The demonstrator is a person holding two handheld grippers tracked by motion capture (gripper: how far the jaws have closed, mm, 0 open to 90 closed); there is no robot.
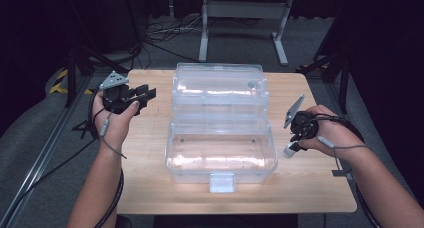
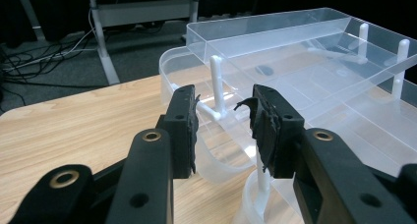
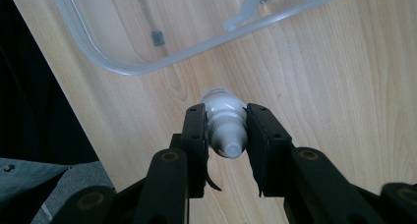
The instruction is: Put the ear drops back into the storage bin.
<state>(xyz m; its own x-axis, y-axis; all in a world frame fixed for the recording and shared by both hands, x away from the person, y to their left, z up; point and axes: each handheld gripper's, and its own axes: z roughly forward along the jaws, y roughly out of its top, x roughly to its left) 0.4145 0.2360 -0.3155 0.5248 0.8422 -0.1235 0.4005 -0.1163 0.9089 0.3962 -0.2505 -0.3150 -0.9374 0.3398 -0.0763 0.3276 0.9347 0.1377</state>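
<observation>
Right tongs (image 3: 226, 135) around bottle (image 3: 225, 126) (left tongs (image 2: 223, 130) apart)

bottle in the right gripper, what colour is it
White bottle, clearest in the right gripper view.

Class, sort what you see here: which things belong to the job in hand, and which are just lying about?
In the job:
- small white bottle, clamped in the right gripper
- open clear plastic box
- left gripper, open, empty

Lying about:
- cables on the floor
- white metal stand

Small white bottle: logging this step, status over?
Right gripper shut on small white bottle, beside clear box. Left gripper open, empty. Box open, nothing blocking.
</observation>
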